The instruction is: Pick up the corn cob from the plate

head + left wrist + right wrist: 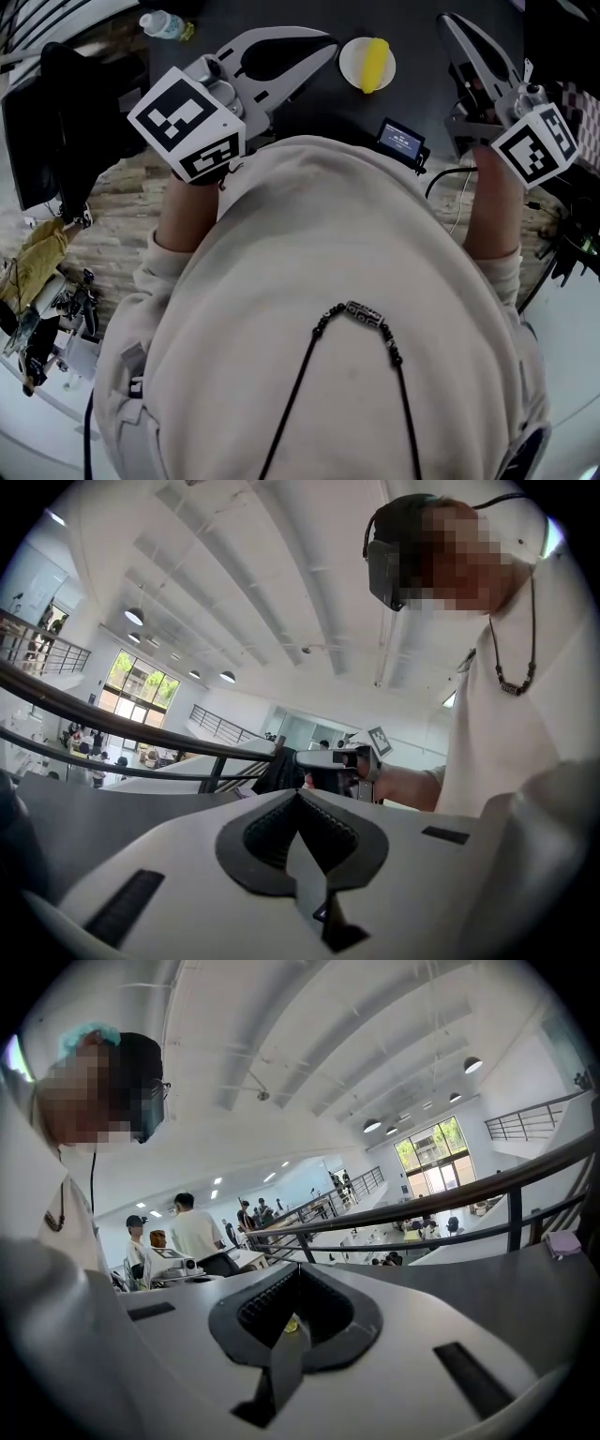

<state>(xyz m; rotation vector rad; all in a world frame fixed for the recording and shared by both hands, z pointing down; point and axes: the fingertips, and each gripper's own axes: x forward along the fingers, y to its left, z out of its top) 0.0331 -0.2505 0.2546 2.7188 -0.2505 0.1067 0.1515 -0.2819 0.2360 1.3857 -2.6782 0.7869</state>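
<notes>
A yellow corn cob lies on a small white plate at the far side of the dark table, in the head view. My left gripper points toward the plate from the left, its tips just short of the rim, jaws closed with nothing in them. My right gripper stands to the right of the plate, also closed and empty. In the left gripper view the jaws meet at the tip. In the right gripper view the jaws meet too, and a yellow speck shows through the gap behind the tips.
A small black device with a screen lies on the table near my chest, with cables to its right. A water bottle stands at the back left. Tools and clutter cover the floor on the left. Railings and several people are visible in both gripper views.
</notes>
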